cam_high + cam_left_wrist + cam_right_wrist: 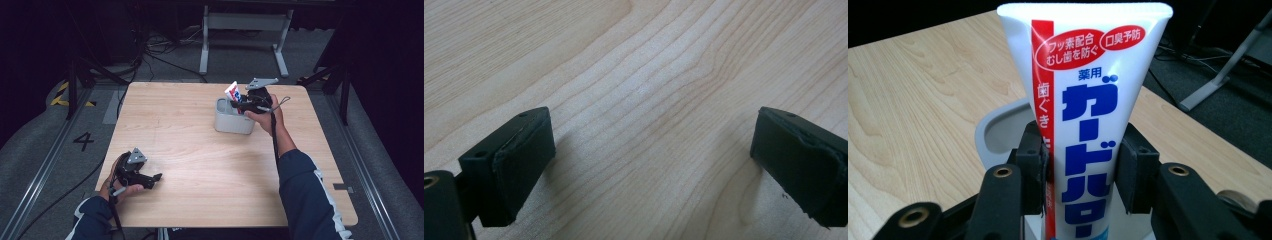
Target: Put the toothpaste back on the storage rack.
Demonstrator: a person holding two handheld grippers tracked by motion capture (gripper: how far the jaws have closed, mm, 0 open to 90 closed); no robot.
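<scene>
Toothpaste tube (1087, 135): white, with a red stripe down one edge, red ovals of white script near the flat crimped end, and big blue characters down the middle. It stands upright, crimped end up, and its lower end sits down inside my grey container.
Where it is: on the far right part of the table, with its top poking above the container rim in the high view (233, 92).
My right gripper (1083, 165): I hold it from the tube's near side, one black pad on each flank of the tube, both pressing on it about halfway down its length. The jaws are gripping the tube.
Grey container (231, 121): a rounded, light grey tub that stands on the table, directly under my right hand (266, 116). Its pale rim curves behind the tube in the right gripper view.
My left gripper (651, 165): jaws spread wide, with bare wood between the pads. It rests low at the near left corner, well apart from the tub.
Table (190, 145): light wood with visible grain.
Beyond the table: a dark floor, cables and a white metal frame (245, 30).
</scene>
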